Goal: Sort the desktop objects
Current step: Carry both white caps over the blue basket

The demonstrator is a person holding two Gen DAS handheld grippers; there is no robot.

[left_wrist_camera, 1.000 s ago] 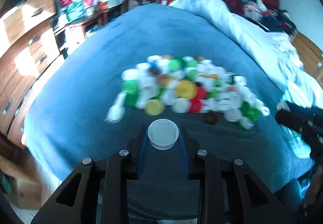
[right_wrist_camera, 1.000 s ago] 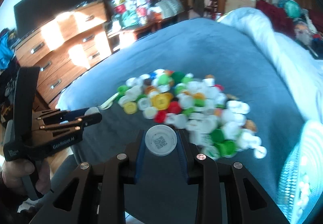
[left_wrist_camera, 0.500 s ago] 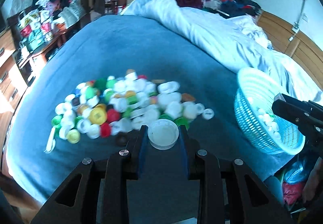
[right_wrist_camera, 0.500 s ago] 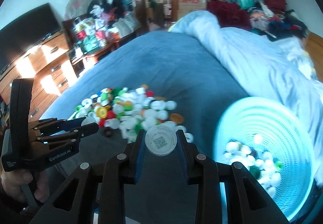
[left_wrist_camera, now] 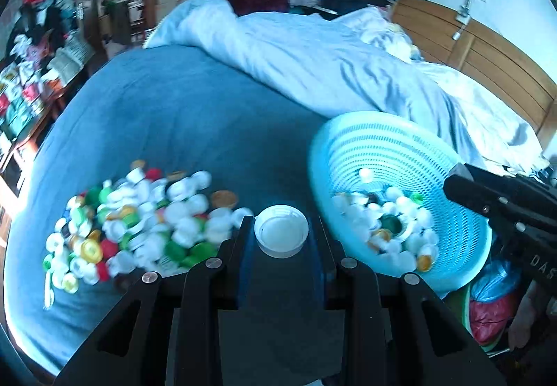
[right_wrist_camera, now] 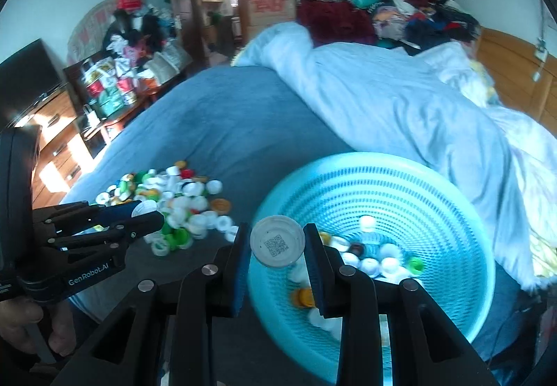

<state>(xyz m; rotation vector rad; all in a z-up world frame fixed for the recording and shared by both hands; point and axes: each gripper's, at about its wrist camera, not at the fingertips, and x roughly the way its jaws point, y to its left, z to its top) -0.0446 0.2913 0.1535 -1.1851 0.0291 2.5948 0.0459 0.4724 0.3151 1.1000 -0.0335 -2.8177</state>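
Note:
My left gripper (left_wrist_camera: 281,232) is shut on a white bottle cap (left_wrist_camera: 281,235), hollow side up, between the cap pile (left_wrist_camera: 139,222) and the light blue basket (left_wrist_camera: 351,142). My right gripper (right_wrist_camera: 277,245) is shut on a white cap with a QR code (right_wrist_camera: 277,241) and hangs over the near left rim of the basket (right_wrist_camera: 435,191), which holds several mostly white caps. The pile of coloured caps (right_wrist_camera: 174,198) lies on the blue bedspread to the left. The left gripper (right_wrist_camera: 146,215) also shows at the left of the right wrist view, and the right gripper's fingertips (left_wrist_camera: 463,187) show at the right of the left wrist view.
A crumpled pale blue duvet (left_wrist_camera: 330,65) lies behind the basket. A wooden dresser (right_wrist_camera: 52,128) and a cluttered shelf (right_wrist_camera: 115,79) stand left of the bed. A wooden headboard (left_wrist_camera: 487,55) lines the right. Bags (left_wrist_camera: 494,309) sit on the floor below the basket.
Both grippers have swung right from over the cap pile toward the basket, each keeping its white cap. The basket has come fully into both views and the pile has slid left.

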